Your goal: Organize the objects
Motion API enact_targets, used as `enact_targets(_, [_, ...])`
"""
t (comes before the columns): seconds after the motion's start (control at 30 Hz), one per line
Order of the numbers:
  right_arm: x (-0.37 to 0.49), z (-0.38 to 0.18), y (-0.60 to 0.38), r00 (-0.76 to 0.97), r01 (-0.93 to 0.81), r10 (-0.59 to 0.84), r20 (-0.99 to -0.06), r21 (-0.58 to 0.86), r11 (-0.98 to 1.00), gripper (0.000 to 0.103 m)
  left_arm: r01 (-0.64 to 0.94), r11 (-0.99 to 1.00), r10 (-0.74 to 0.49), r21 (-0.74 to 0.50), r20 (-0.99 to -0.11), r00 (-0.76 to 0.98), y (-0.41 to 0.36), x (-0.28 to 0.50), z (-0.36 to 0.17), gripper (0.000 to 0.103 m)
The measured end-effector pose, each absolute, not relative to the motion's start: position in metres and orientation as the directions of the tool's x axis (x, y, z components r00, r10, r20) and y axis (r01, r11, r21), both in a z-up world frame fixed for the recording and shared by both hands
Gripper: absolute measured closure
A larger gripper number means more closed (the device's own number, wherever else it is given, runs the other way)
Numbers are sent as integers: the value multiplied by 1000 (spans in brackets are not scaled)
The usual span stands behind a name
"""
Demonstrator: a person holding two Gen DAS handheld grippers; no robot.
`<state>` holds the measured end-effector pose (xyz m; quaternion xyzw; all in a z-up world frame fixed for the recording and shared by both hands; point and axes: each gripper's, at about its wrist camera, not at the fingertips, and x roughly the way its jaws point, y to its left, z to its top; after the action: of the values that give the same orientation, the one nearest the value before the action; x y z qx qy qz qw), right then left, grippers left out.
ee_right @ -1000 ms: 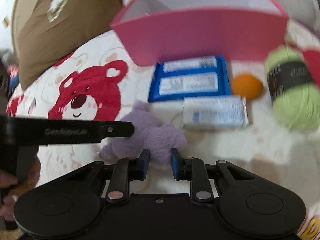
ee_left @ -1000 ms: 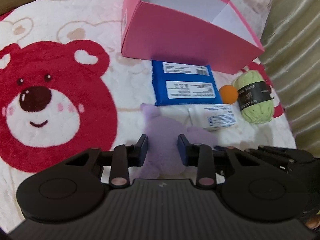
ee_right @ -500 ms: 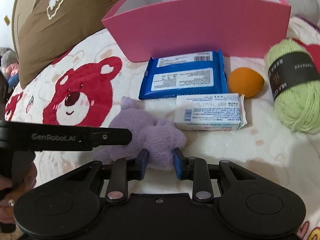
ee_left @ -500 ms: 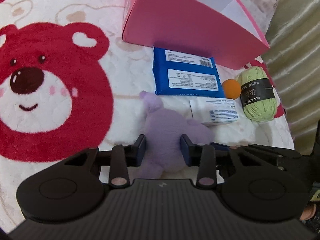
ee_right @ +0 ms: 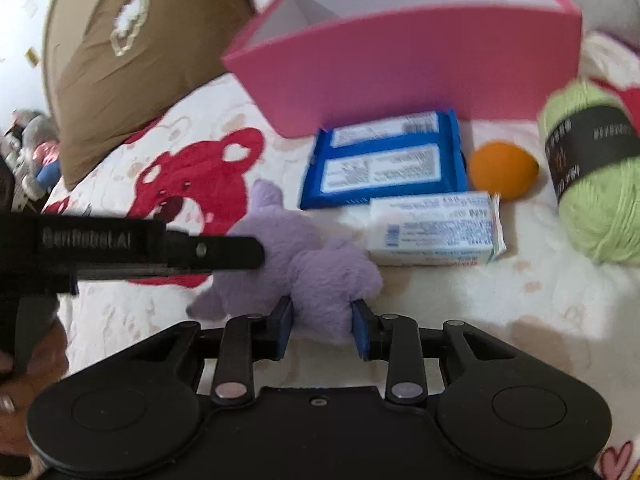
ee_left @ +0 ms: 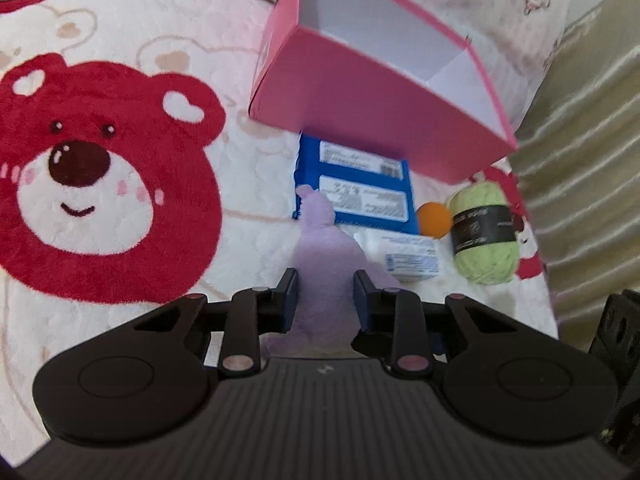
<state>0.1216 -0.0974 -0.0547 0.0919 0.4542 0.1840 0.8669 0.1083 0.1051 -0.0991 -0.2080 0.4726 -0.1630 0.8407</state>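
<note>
Bear-print blanket [ee_left: 120, 184] underneath; left gripper [ee_left: 325, 294] clenched on purple plush [ee_left: 324, 256]; right gripper [ee_right: 322, 320] opening, plush between its jaws.

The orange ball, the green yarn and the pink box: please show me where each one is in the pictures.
orange ball [ee_right: 503, 170], right wrist view, on the middle of its orange surface.
green yarn [ee_right: 600, 216], right wrist view, on the green strands below its black label.
pink box [ee_left: 360, 108], left wrist view, on its near outer wall.
</note>
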Motion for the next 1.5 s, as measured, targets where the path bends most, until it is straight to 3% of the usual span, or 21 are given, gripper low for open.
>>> enact_targets(0.2, [107, -25, -99, 576, -282, 387, -720, 270, 921, 66, 98, 845, -487, -526, -679, 550, 104, 95, -75, 75])
enact_targets(0.5, [98, 10, -118, 553, -294, 450, -701, 341, 893, 66, 215, 802, -567, -556, -598, 567, 104, 85, -31, 75])
enact_targets(0.77, [94, 39, -126, 603, -304, 445, -662, 326, 895, 66, 231, 814, -556, -533, -601, 574, 96, 84, -6, 75])
enact_targets(1.27, [98, 82, -145, 626, -261, 452, -636, 375, 889, 66, 117, 802, -535, -585, -619, 575, 84, 90, 28, 75])
enact_targets(1.5, [105, 106, -149, 656, -282, 417, -629, 308, 909, 66, 141, 815, -525, -562, -614, 590, 69, 95, 54, 75])
